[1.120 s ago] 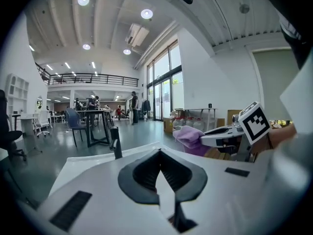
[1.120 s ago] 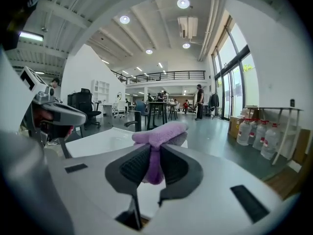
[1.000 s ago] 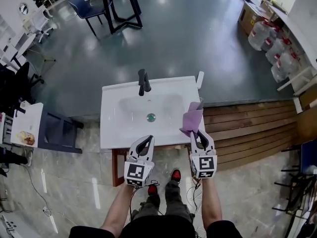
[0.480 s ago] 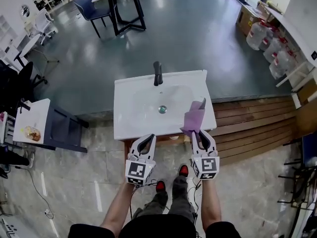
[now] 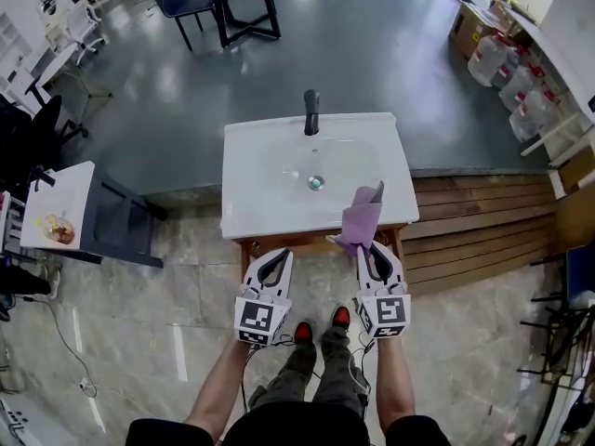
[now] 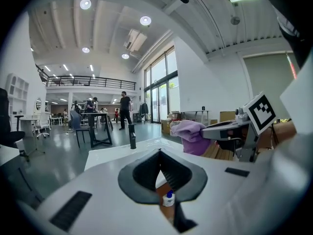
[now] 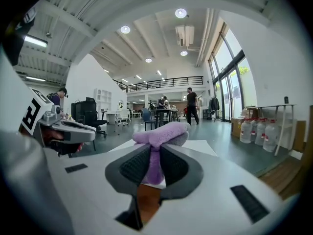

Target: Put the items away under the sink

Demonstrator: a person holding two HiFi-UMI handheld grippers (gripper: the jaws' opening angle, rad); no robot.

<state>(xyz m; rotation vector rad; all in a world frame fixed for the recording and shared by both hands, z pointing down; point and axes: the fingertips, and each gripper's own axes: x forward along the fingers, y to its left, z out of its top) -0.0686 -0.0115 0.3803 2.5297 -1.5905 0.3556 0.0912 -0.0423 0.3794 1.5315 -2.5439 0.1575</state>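
Between the pinched jaws of the right gripper, a purple fleecy cloth sticks up over the front corner of the white sink surface; left gripper closed, empty; glossy grey floor beyond.

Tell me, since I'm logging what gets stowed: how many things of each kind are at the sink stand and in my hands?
Hand-held grippers: 2 (left hand-held gripper, right hand-held gripper)
Purple cloth: 1
Sink: 1
Faucet: 1
Small bottle: 1
Total: 6
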